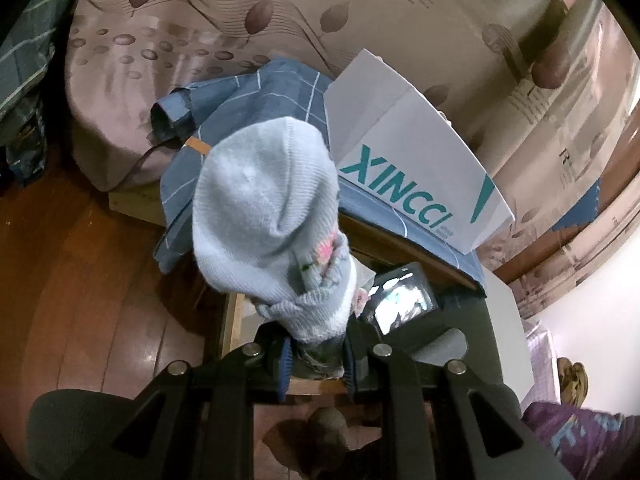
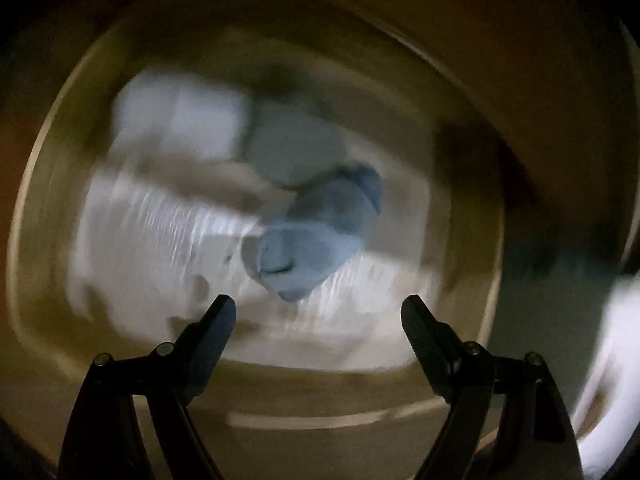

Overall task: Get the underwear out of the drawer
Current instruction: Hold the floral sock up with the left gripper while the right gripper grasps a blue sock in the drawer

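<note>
My left gripper (image 1: 316,360) is shut on the cuff end of a pale blue knitted garment (image 1: 264,208) with a pink flower pattern. It holds the garment up above the open wooden drawer (image 1: 234,320). The right wrist view is badly blurred and looks down into the drawer (image 2: 40,240). There my right gripper (image 2: 318,308) hangs open with nothing between its fingers. Just beyond its fingertips lies a crumpled blue cloth (image 2: 308,248), among pale folded items and shiny white wrapping (image 2: 160,240). The fingers do not touch the cloth.
A white XINCCI box (image 1: 420,168) stands on a blue checked cloth (image 1: 280,96) covering the cabinet top. A bed with a leaf-pattern sheet (image 1: 160,40) is behind, wooden floor (image 1: 80,260) to the left. A small lit screen (image 1: 400,304) shows beside the held garment.
</note>
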The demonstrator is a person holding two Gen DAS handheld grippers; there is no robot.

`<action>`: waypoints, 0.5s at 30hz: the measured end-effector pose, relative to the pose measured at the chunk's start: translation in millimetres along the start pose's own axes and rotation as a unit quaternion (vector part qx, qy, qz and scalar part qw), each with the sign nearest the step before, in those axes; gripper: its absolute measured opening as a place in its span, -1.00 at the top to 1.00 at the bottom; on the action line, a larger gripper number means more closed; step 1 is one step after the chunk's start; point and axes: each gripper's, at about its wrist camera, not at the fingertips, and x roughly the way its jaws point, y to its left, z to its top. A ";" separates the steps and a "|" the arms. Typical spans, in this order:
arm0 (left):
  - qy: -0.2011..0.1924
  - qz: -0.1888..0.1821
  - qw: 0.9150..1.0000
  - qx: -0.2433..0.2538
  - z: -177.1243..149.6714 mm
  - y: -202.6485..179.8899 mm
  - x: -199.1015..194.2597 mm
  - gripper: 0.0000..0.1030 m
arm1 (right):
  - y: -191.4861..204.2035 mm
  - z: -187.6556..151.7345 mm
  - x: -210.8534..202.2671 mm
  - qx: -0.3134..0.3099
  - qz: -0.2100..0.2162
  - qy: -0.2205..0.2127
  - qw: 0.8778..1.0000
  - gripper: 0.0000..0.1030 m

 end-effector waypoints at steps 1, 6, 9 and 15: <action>0.001 0.000 1.000 -0.002 -0.1 0.4 0.2 0.61 | 3.8 0.9 -8.3 -0.041 -0.018 -0.022 0.999 -0.59; 0.004 0.008 1.000 0.008 -1.0 -5.2 2.4 0.61 | 27.6 -8.6 -22.4 -0.280 -0.118 -0.098 0.948 -0.61; 0.006 0.011 1.000 0.005 -0.6 -4.8 4.1 0.60 | 38.8 -32.7 -12.9 -0.433 -0.167 -0.134 0.876 -0.53; 0.011 0.018 1.000 0.000 -0.3 -5.9 9.0 0.60 | 36.1 -48.4 16.8 -0.574 -0.166 -0.123 0.792 -0.45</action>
